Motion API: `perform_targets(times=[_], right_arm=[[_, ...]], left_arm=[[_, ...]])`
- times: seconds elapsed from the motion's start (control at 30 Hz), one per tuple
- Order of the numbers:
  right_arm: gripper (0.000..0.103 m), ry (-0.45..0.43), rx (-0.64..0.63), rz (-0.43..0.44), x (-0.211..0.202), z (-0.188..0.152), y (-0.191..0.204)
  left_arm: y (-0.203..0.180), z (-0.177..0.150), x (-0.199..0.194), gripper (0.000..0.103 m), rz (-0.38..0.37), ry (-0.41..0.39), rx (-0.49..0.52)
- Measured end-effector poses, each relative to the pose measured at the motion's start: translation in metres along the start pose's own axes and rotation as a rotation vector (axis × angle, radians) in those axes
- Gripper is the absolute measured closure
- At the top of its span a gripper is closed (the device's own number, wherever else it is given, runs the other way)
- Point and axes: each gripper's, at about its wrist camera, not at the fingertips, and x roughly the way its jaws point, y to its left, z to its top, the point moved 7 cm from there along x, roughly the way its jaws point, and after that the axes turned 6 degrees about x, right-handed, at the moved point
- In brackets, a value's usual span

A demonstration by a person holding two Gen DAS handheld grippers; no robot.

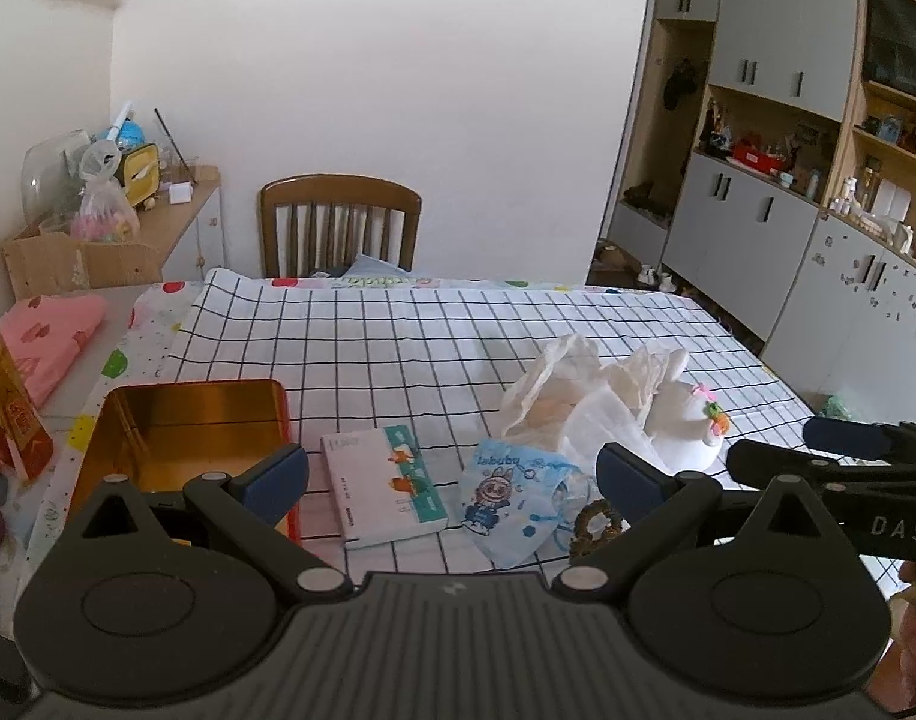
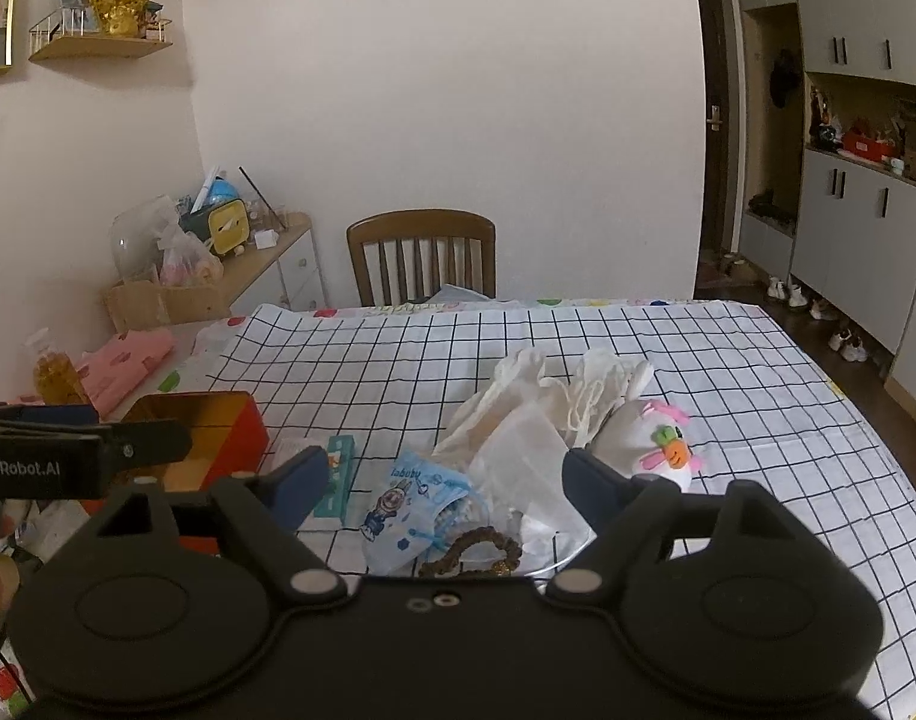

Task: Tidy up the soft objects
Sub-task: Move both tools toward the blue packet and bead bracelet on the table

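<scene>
An open gold-lined tin box (image 1: pixel 194 432) with a red outside (image 2: pixel 218 438) stands at the left on the checked tablecloth (image 1: pixel 398 336). Right of it lie a tissue pack (image 1: pixel 386 486), a blue Labubu face mask (image 1: pixel 511 498), crumpled white tissue and bags (image 1: pixel 583 396), a white plush toy with a carrot (image 1: pixel 691 426) and a bead bracelet (image 2: pixel 475 552). My left gripper (image 1: pixel 452 468) is open and empty above the tissue pack and mask. My right gripper (image 2: pixel 446 480) is open and empty above the mask (image 2: pixel 416 498) and the tissue (image 2: pixel 517 438), left of the plush (image 2: pixel 655 438).
A wooden chair (image 1: pixel 338 222) stands at the table's far side. Pink folded cloth (image 1: pixel 44 330) and an amber bottle (image 1: pixel 8 408) are at the left. A cluttered side cabinet (image 1: pixel 158 216) is at the back left, tall cupboards (image 1: pixel 787 192) at the right.
</scene>
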Motion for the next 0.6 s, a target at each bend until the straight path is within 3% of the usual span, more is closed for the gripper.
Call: perform_targets(times=[0.6], right_arm=[[0.018,-0.009,-0.031,0.019,-0.004,0.001,0.006]], left_arm=[[-0.018,0.004,-0.002,0.000,-0.023,-0.012,0.043]])
